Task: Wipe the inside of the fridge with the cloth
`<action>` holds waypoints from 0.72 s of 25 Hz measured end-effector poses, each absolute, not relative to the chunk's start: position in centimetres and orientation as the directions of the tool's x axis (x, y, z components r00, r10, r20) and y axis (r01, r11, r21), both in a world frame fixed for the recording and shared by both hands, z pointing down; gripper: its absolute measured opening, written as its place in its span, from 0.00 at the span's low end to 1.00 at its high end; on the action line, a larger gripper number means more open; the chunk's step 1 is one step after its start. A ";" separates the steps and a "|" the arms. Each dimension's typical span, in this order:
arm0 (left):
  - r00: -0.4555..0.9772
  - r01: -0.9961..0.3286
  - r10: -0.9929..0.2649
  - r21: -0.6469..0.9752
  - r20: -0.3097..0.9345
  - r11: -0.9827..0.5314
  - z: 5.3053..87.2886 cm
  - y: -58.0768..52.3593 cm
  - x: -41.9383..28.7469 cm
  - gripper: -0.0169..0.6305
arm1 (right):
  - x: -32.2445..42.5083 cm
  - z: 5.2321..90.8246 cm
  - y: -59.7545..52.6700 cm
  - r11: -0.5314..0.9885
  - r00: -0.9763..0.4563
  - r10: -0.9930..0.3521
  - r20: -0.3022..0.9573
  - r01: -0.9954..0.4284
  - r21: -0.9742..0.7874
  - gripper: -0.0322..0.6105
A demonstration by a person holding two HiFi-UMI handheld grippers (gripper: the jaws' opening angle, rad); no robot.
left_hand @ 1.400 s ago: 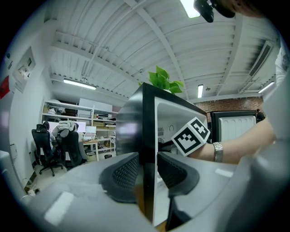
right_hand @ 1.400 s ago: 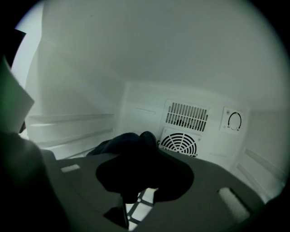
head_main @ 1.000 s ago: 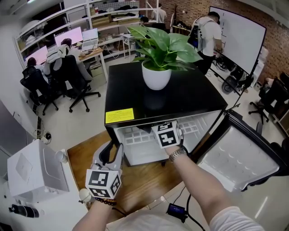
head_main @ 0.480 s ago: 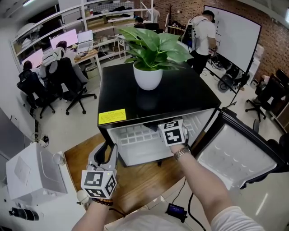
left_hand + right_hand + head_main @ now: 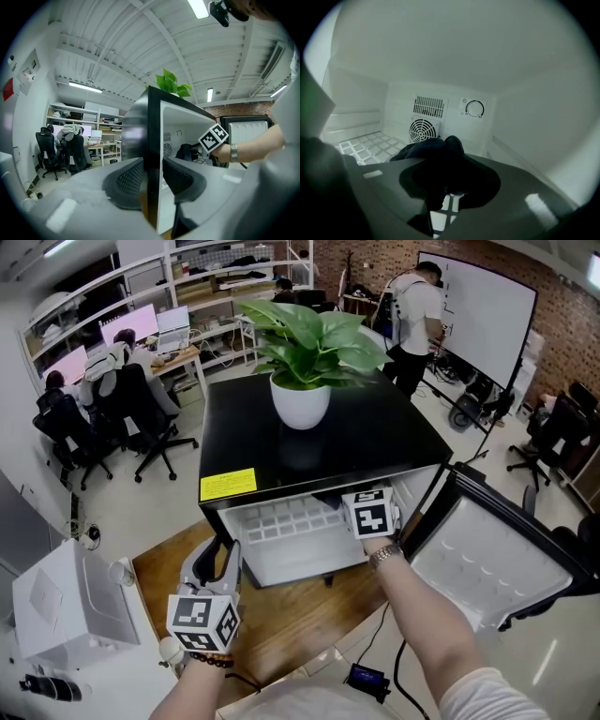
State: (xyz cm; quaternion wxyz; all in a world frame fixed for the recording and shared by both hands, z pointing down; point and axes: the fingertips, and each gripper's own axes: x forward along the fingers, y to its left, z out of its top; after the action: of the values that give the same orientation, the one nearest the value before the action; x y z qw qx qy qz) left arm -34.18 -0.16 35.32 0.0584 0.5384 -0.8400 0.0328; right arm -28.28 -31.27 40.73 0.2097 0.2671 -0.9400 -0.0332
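- The fridge [image 5: 375,437] is a squat black box with a glossy flat top and a smooth white plastic liner. Its door [image 5: 487,559] hangs wide open on my right. I'd wipe from the back wall outward in overlapping strokes and do the corners last.
- My left gripper [image 5: 153,178] has its ribbed pads closed on the front edge of the fridge's left wall, as far as I can judge. That brace should be firm, so my pushes don't rock the box or the leafy plant [image 5: 314,334] in its round white pot [image 5: 300,401] on top.
- The white grid shelf [image 5: 370,140] is all bars and gaps, and a bunched cloth could snag there. I'd drag lightly along the bars rather than scrub across them.
- My right gripper [image 5: 443,183] is clamped on the cloth [image 5: 433,152], which is inside the fridge, over the shelf and short of the back wall. It is dark, soft and crumpled into a lump that pokes out beyond the jaws. I'd lead with that lump so the hard jaws never scrape the liner.
- The round fan grille [image 5: 423,130] and the small dial [image 5: 474,108] are on the back wall. I'd dab around them and take care not to turn the dial.
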 end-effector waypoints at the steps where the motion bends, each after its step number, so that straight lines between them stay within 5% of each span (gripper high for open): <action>1: -0.414 -0.908 -0.900 0.008 0.134 0.419 35.3 -0.1 -34.2 0.21 | -28.1 40.6 -31.4 0.853 -0.768 -0.520 0.375 -0.493 0.174 0.22; 18: -0.411 -0.909 -0.903 0.013 0.128 0.415 35.3 -0.2 -34.1 0.21 | -26.1 39.8 -33.3 0.820 -0.742 -0.567 0.359 -0.548 0.162 0.22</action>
State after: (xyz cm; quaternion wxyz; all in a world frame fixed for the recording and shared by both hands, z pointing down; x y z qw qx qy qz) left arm -34.15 -0.21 35.32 0.0576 0.5398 -0.8393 0.0291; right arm -26.10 -33.29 39.78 0.1996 0.2988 -0.9329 -0.0227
